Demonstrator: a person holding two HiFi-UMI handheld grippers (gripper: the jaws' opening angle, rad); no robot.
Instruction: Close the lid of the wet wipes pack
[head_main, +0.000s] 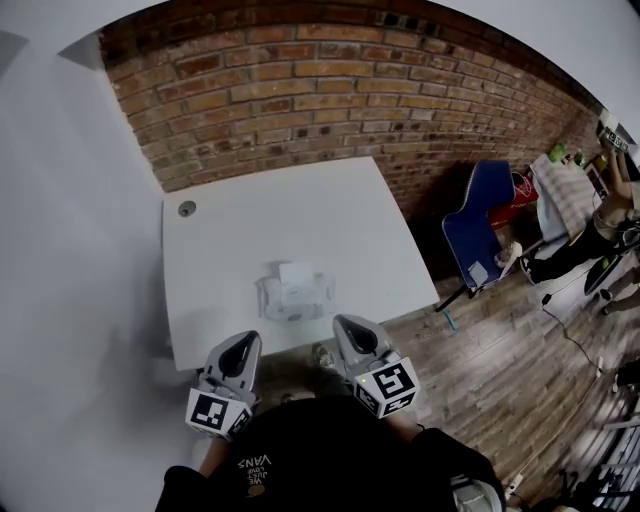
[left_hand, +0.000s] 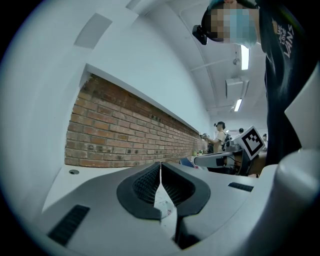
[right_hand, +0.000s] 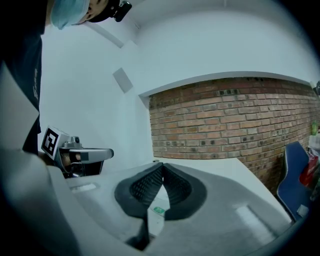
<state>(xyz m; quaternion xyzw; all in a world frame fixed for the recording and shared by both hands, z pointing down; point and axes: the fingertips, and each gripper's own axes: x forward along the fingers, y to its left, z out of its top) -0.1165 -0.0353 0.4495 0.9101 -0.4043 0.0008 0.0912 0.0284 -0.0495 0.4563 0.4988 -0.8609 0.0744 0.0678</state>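
Note:
The wet wipes pack (head_main: 293, 297) lies in the middle of the white table (head_main: 230, 240), its white lid (head_main: 297, 272) flipped up at the far side. My left gripper (head_main: 243, 346) and right gripper (head_main: 349, 326) hover side by side at the table's near edge, short of the pack and touching nothing. In the left gripper view the left gripper (left_hand: 160, 167) has its jaws pressed together at the tips, with a sliver of the pack (left_hand: 165, 205) showing below them. The right gripper (right_hand: 161, 169) is shut the same way, with the pack's green label (right_hand: 159, 211) showing underneath.
A round grommet (head_main: 186, 208) sits at the table's far left corner. A brick wall (head_main: 350, 90) runs behind the table. To the right, on the wooden floor (head_main: 500, 370), stand a blue chair (head_main: 478, 225) and a person (head_main: 590, 240).

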